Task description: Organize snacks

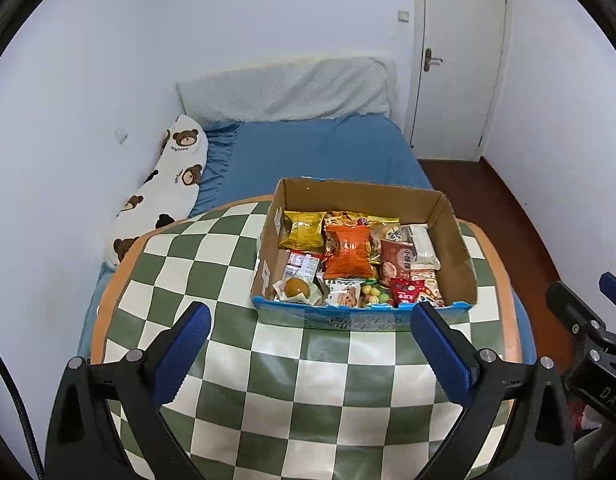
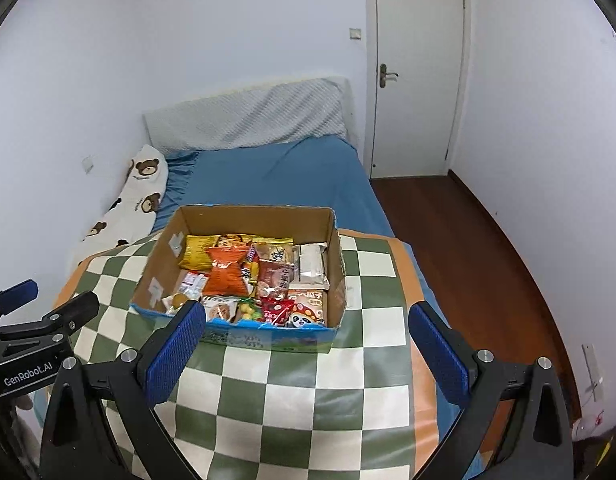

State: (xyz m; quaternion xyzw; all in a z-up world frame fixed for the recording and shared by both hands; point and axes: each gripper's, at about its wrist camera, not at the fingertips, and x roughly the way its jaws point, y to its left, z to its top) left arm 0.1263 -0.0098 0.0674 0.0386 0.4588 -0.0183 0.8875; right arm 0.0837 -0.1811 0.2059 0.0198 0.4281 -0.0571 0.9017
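Both tools spread wide, gripping nothing — left tool [image 1: 309,326], right tool [image 2: 308,324]. Snack box [image 1: 457,248] sits on the checkered tabletop [image 1: 212,264], dead ahead of both, long axis running left-right. Orange bag [image 1: 347,256] mid-box — neither tool clearly nearer.

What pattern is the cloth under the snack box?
Green-and-white checks with an orange border, clearest in the right wrist view.

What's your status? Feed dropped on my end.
Left tongs open, empty. Right tongs open, empty. Snack box full, untouched on checkered cloth. Nothing blocking approach.
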